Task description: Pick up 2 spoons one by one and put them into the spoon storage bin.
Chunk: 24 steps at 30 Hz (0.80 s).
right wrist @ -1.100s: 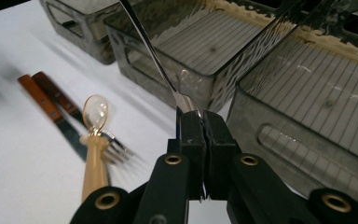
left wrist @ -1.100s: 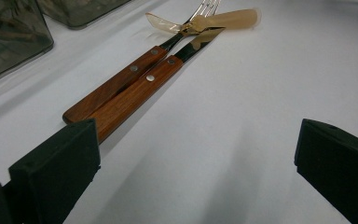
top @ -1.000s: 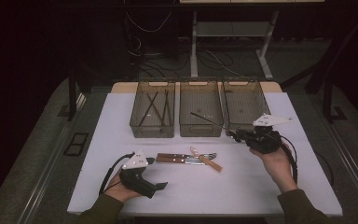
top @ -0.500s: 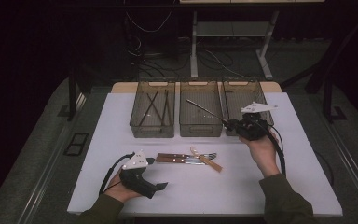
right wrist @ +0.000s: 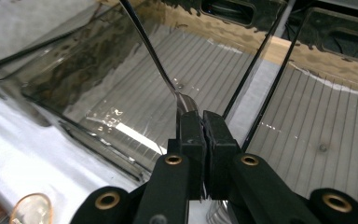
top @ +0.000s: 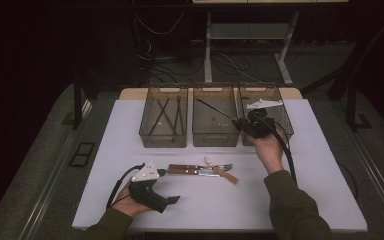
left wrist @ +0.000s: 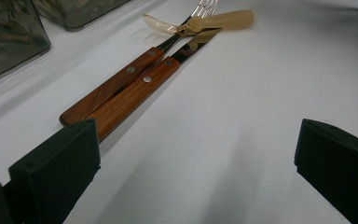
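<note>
Over the far edge of the tabletop [top: 325, 150], the person's right arm reaches forward, its gripper [top: 240, 123] clamped on a thin metal utensil [top: 214, 108], perhaps a spoon, angled over the middle bin [top: 215, 140]. Near the front edge the left gripper [top: 172, 200] rests low in the hand, jaws spread wide, empty. Beside it lie two wooden-handled pieces [left wrist: 121, 86] and a pale plastic spoon [left wrist: 223, 19]. No legible writing anywhere.
</note>
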Motion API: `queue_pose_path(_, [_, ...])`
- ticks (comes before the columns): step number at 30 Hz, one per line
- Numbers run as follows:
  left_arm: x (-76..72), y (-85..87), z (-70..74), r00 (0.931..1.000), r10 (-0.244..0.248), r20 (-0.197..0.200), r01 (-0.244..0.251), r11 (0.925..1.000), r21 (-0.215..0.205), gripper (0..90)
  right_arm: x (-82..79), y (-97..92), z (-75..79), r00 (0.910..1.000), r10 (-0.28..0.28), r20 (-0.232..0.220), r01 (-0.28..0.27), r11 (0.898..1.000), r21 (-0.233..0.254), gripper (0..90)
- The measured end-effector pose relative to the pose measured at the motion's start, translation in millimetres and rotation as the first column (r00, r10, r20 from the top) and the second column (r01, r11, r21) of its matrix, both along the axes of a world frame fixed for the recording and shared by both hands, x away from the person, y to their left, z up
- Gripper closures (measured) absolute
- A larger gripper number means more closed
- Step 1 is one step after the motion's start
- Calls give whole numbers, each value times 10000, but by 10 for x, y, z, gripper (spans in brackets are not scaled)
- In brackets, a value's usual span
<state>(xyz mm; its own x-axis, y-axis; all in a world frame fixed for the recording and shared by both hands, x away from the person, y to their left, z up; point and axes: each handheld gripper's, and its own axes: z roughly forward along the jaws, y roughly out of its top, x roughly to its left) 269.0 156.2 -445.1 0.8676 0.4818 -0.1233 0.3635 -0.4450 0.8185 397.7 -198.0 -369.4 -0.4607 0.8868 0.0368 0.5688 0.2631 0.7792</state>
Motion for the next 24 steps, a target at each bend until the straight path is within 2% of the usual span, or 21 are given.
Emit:
queue_pose_path(9, [0,-1,-1,10000,-18,-4,18,10000,-6,0,73,67,-88,9998,-208,-76,207,9997,-156,861])
queue_pose_path(11, [-2,-2,0,10000,-11,-8,11,10000,-26,0,74,70,-89,9997,-250,68,251,9996,-140,752])
queue_pose_path(13, [0,-2,-1,10000,-18,-10,18,10000,-8,0,75,66,-87,9998,-192,47,193,9998,-61,705])
queue_pose_path(18, [0,-2,-1,10000,-24,-10,24,10000,11,0,61,26,-71,10000,21,-11,-21,10000,75,618])
queue_pose_path(24, [3,4,0,10000,-31,-2,31,10000,52,0,-13,-82,-9,9990,432,-66,-427,9971,630,515])
